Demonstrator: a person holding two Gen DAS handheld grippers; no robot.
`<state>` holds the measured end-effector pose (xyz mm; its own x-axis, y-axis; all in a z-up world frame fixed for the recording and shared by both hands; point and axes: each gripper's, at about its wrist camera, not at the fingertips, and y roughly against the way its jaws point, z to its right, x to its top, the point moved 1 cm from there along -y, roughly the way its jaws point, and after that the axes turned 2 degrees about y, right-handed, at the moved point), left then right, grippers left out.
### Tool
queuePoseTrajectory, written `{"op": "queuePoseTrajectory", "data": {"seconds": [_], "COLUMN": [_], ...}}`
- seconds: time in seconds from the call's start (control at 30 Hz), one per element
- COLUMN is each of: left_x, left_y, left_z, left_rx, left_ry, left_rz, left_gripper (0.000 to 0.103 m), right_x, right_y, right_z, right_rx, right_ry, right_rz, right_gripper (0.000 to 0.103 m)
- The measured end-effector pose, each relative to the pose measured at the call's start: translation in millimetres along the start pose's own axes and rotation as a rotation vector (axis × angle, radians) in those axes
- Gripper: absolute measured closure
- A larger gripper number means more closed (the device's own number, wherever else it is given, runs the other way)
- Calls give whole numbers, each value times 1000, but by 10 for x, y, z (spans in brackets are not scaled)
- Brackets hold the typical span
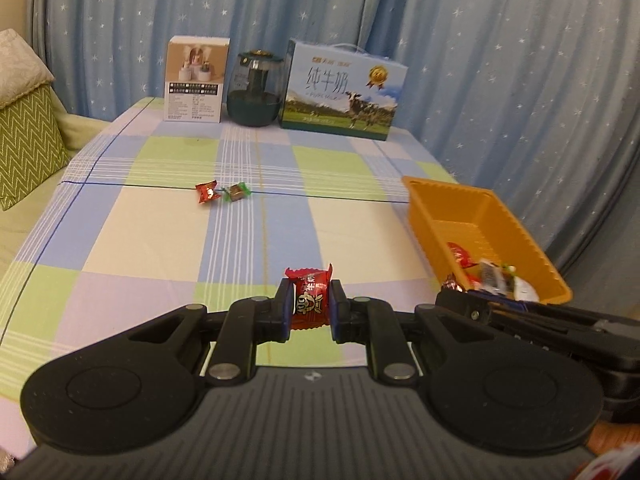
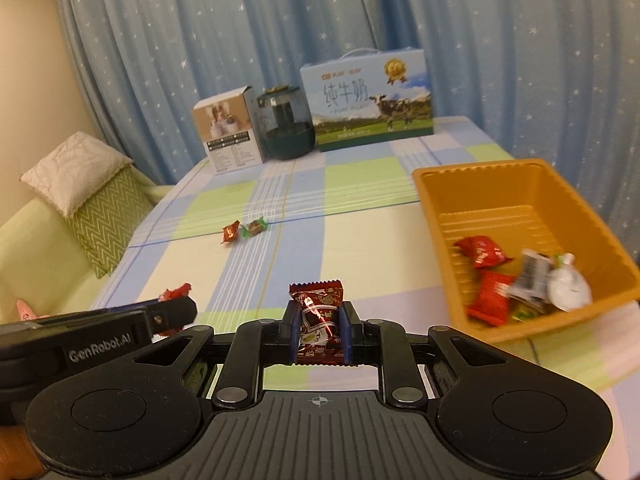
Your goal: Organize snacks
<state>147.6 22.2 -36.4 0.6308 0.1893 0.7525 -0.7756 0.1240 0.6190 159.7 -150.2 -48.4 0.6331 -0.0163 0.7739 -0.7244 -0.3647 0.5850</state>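
A red candy point(image 1: 311, 300) sits pinched between the closed pads of the left gripper point(image 1: 310, 307), above the checked worktop point(image 1: 160, 240). A darker foil-wrapped candy point(image 2: 320, 316) is clamped the same way in the right gripper point(image 2: 320, 330). Both grippers tilt downward, side by side, the orange tray point(image 2: 592, 216) to their right with several snacks inside. Two loose candies point(image 1: 221, 192) lie touching, farther out mid-worktop, well apart from both grippers.
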Motion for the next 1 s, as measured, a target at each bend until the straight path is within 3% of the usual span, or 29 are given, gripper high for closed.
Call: {"op": "queuePoseTrajectory", "data": {"seconds": [0.37, 1.0], "left_x": [-125, -152], "left_y": [359, 224], "left_z": [330, 1028], "left_rx": [-47, -164], "left_ry": [-17, -100], "left_rz": [15, -19], "left_gripper": [87, 87], "right_x": [-98, -86], "right_y": [573, 965], "right_z": [231, 816], "right_rx": [-53, -170], "right_ry": [-18, -80], "right_rz": [41, 69], "right_gripper": [83, 82]}}
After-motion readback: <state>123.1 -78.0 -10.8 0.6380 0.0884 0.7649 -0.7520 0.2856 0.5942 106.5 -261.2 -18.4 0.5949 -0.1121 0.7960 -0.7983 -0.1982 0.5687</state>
